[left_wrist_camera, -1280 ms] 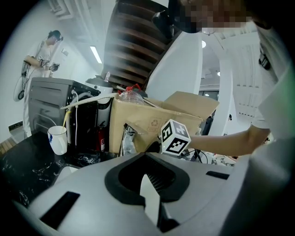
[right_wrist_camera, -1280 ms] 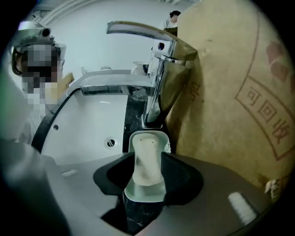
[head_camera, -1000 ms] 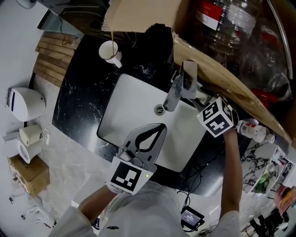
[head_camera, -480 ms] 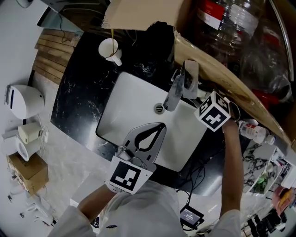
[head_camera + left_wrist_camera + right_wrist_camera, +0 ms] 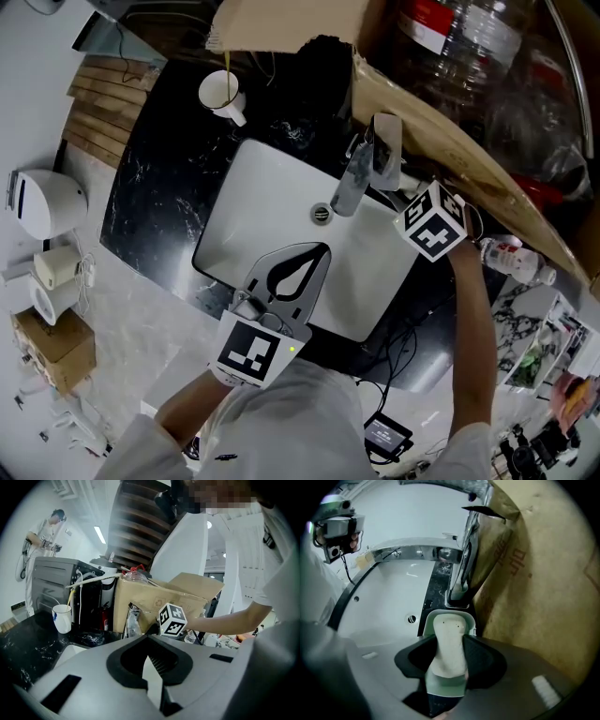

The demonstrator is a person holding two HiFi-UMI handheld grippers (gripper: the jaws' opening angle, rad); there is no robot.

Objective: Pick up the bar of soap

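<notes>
A cream bar of soap [image 5: 449, 629] lies in a pale green soap dish [image 5: 450, 614] on the black counter beside the faucet [image 5: 461, 569]. My right gripper [image 5: 449, 640] is shut on the soap, one dark pad pressed against each side. In the head view the right gripper [image 5: 412, 208] sits just right of the faucet [image 5: 361, 173], and its marker cube hides the soap. My left gripper [image 5: 326, 251] hangs shut and empty over the front of the white sink [image 5: 262, 206]; its jaws [image 5: 147, 637] meet at the tip.
A cardboard box [image 5: 441, 141] stands close behind the faucet and soap dish, and bottles sit on it. A white cup [image 5: 220, 94] stands on the black counter at the back left. The drain [image 5: 322, 214] is mid-basin. A person [image 5: 44, 527] stands far off.
The right gripper has shifted slightly left and back, toward the faucet. The left gripper has barely moved.
</notes>
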